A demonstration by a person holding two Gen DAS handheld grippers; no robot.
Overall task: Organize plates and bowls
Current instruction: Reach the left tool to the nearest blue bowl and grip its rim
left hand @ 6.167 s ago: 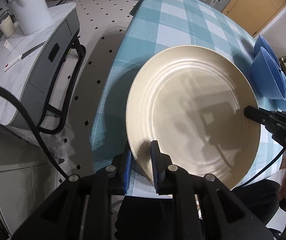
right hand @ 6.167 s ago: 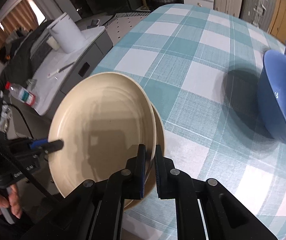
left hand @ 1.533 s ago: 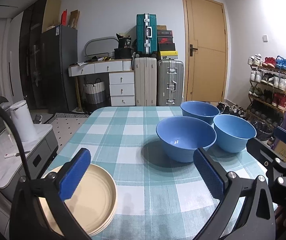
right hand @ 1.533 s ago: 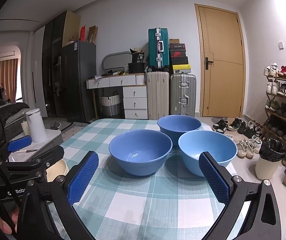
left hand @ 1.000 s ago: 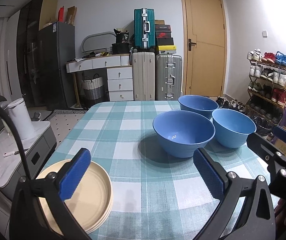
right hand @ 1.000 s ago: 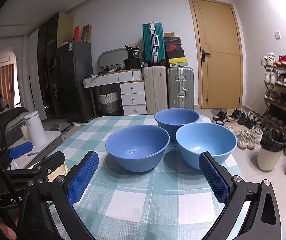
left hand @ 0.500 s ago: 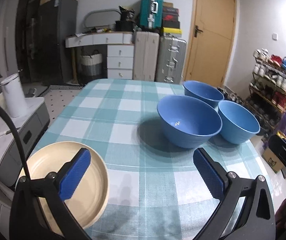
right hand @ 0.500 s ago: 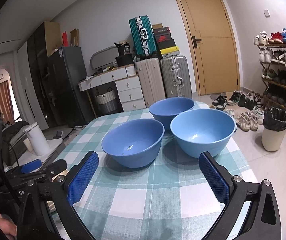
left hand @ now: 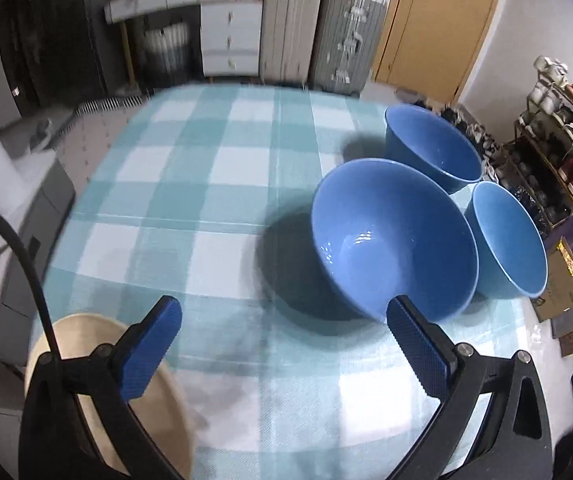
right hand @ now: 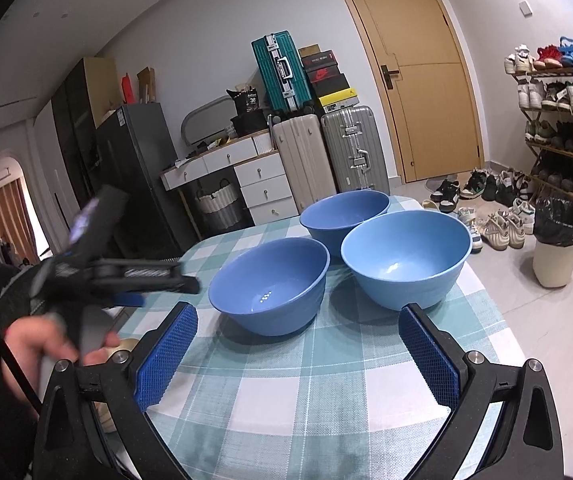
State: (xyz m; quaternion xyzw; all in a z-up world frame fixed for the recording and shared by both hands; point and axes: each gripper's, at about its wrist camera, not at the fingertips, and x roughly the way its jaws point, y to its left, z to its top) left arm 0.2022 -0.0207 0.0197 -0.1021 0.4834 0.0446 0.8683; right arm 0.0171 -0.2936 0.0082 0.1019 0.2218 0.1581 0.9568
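- Left tool (left hand: 282,344) and right tool (right hand: 296,354): both spread wide, holding nothing.
- Three blue bowls clustered on worktop (left hand: 190,200); nearest bowl (left hand: 392,240) ahead; plates (left hand: 86,364) stacked near-left.
- Advice: pinch the near rim squarely, lift level, then nest.

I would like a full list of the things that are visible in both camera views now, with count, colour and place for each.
blue bowls: three, blue, grouped at the table's right part, empty.
plates: cream, at the near left table edge, partly hidden by the left gripper; count unclear.
tablecloth: one, teal and white check, over the table.
suitcases: three, beige, silver and teal, by the far wall, the teal one on top.
door: one, tan, shut, far wall.
shoe rack: one, along the right wall.
bin: one, pale with black bag, on the floor at right.
left gripper: open, holds nothing.
right gripper: open, holds nothing.
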